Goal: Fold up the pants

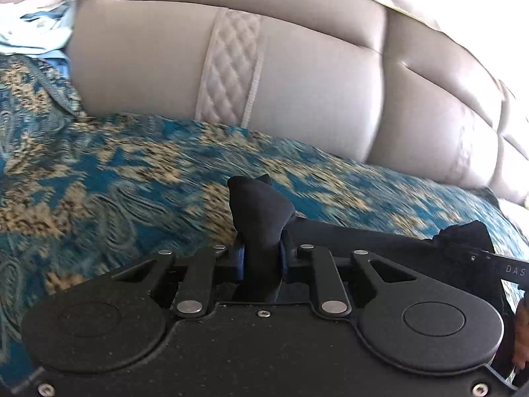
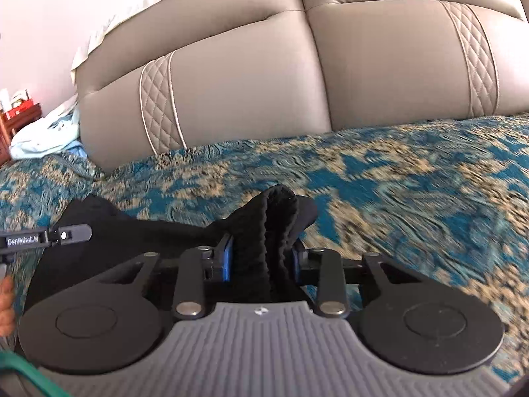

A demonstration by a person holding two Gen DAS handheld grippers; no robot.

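Black pants (image 1: 261, 211) lie on a blue and gold patterned bedspread (image 1: 115, 172). My left gripper (image 1: 261, 258) is shut on a narrow bunch of the black cloth, which sticks up between its blue pads. The cloth runs on to the right, where the other gripper's tip (image 1: 486, 258) shows. In the right wrist view my right gripper (image 2: 261, 258) is shut on a thicker, ribbed fold of the pants (image 2: 267, 228). The rest of the black cloth (image 2: 132, 231) stretches to the left, under the left gripper's finger (image 2: 66, 235).
A beige padded headboard (image 2: 264, 82) with quilted strips rises behind the bedspread (image 2: 413, 182). Light blue cloth (image 2: 43, 139) is heaped at the far left, beside a wooden cabinet (image 2: 10, 125). A hand's edge (image 2: 6, 307) shows at the left border.
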